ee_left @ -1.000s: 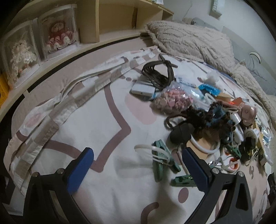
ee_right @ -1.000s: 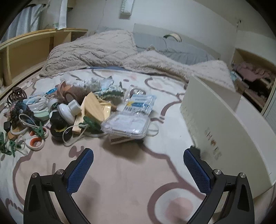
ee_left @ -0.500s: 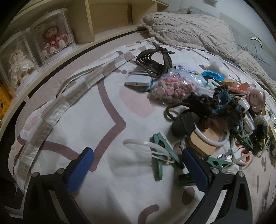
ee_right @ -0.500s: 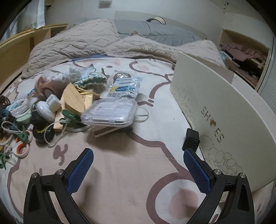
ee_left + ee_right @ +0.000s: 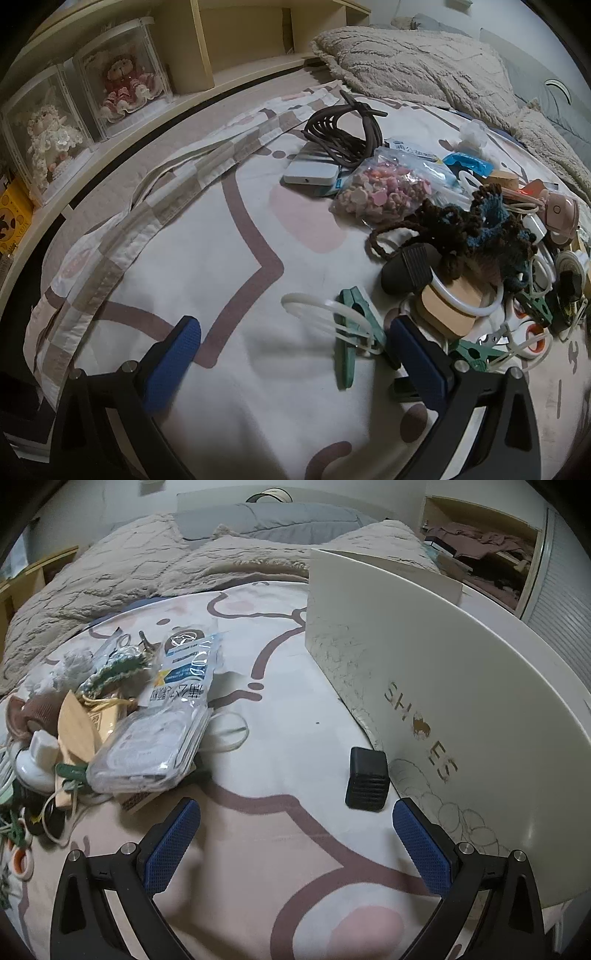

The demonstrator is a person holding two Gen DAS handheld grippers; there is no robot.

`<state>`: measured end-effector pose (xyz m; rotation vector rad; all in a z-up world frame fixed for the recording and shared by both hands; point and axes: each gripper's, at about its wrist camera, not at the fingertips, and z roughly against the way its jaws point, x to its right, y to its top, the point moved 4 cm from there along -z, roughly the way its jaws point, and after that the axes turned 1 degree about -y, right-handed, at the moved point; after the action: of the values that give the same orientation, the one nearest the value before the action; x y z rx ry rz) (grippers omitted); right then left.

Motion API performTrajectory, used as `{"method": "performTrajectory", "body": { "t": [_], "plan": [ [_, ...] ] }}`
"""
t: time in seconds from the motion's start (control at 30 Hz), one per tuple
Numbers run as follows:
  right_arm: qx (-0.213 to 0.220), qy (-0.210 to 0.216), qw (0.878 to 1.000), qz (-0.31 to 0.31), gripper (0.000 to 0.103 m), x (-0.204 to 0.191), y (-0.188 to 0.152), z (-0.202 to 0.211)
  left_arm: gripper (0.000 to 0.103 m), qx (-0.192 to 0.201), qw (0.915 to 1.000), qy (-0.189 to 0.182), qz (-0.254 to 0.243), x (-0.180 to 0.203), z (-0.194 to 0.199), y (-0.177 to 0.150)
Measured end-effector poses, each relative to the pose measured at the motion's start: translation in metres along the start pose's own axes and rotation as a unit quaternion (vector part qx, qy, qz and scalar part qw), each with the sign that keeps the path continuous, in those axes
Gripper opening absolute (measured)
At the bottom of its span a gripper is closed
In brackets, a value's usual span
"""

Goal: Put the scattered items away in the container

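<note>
A heap of small items lies on the patterned bedspread. In the left wrist view my left gripper (image 5: 291, 354) is open just short of a green clothes peg (image 5: 351, 339) with white plastic rings (image 5: 321, 308) on it. Beyond are a black clip (image 5: 406, 267), a brown and blue crochet piece (image 5: 476, 229), a bag of pink beads (image 5: 384, 192) and a coiled brown cable (image 5: 343, 134). In the right wrist view my right gripper (image 5: 295, 838) is open and empty. A small black cube (image 5: 367, 784) sits ahead beside the white shoe box (image 5: 461, 709). Clear plastic packets (image 5: 162, 738) lie to the left.
A wooden shelf with two boxed dolls (image 5: 88, 107) runs along the bed's left side. A beige knitted blanket (image 5: 147, 565) and grey pillows (image 5: 266, 520) lie at the head of the bed. A closet with clothes (image 5: 480, 550) stands behind the box.
The left gripper has moved forward, bringing the green peg and rings closer. The right gripper has advanced and swung right toward the shoe box, bringing the black cube into full view.
</note>
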<state>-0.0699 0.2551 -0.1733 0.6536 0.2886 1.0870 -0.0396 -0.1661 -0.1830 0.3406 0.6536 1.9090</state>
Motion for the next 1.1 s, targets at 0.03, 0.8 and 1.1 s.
{"method": "performTrajectory", "body": {
  "t": [0.03, 0.8, 1.1],
  "plan": [
    [0.001, -0.004, 1.000, 0.000, 0.103, 0.000, 0.001, -0.001, 0.103, 0.000, 1.0000, 0.000, 0.000, 0.000, 0.000, 0.000],
    [-0.013, 0.028, 0.999, -0.008, 0.103, -0.006, 0.010, -0.021, 0.103, 0.015, 0.9986, 0.043, 0.027, -0.016, 0.005, 0.000],
    [-0.012, 0.117, 0.993, 0.008, 0.103, -0.023, 0.008, -0.009, 0.103, 0.019, 0.9985, 0.043, 0.027, -0.014, 0.005, 0.000]
  ]
}}
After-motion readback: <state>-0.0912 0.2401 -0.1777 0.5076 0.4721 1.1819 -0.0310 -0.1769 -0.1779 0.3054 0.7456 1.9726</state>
